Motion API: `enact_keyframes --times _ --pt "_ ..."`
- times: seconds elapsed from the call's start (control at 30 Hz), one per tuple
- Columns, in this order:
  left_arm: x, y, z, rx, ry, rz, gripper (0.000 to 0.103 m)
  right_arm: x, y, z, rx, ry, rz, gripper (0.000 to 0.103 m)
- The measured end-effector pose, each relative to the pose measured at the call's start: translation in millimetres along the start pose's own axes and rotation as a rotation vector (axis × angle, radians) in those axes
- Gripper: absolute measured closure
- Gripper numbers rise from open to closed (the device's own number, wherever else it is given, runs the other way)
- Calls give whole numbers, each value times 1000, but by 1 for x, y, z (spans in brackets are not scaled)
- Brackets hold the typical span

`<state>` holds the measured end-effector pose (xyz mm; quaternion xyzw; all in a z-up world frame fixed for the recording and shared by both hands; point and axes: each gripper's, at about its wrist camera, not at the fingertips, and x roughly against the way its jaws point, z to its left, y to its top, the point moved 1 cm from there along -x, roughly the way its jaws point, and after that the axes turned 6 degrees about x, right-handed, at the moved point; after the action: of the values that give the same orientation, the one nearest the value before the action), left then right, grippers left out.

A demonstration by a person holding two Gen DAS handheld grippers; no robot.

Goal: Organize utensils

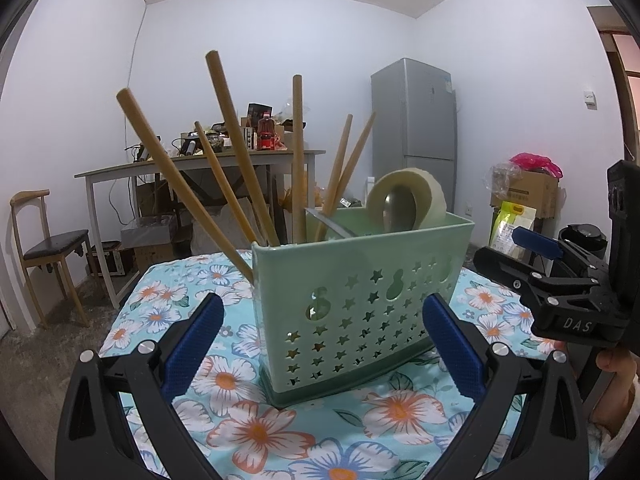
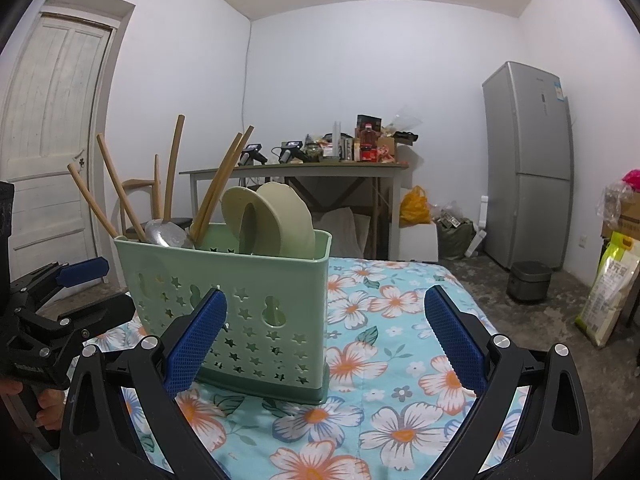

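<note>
A: Where is the basket?

B: A pale green basket with star-shaped holes stands upright on the table, which is covered in a light blue cloth printed with white and orange flowers. It sits just ahead of both your tools.

A: What is inside it?

B: Several wooden chopsticks lean out of one end at different angles. In the right wrist view a metal spoon rests beside them. At the other end two cream plates stand on edge, touching each other.

A: How are my hands?

B: Your left gripper has its blue fingers spread wide apart, holding nothing; the basket shows between them. Your right gripper is also spread wide and empty, its left finger overlapping the basket's front wall in the picture, though I cannot tell if it touches. Each tool shows at the edge of the other's view.

A: And the room?

B: Behind stand a grey fridge, a cluttered desk, a wooden chair and a white door.
</note>
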<state>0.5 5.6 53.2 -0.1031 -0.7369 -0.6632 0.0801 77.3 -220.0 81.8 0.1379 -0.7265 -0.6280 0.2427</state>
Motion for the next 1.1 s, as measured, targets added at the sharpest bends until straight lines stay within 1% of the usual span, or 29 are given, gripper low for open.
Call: enact_keyframes --times 0.73,1.1 --pt "0 -2 -2 -18 4 -1 5 1 1 -3 1 -6 6 8" --pt "0 -2 -3 -10 5 6 5 0 1 -5 -3 -7 10 8"
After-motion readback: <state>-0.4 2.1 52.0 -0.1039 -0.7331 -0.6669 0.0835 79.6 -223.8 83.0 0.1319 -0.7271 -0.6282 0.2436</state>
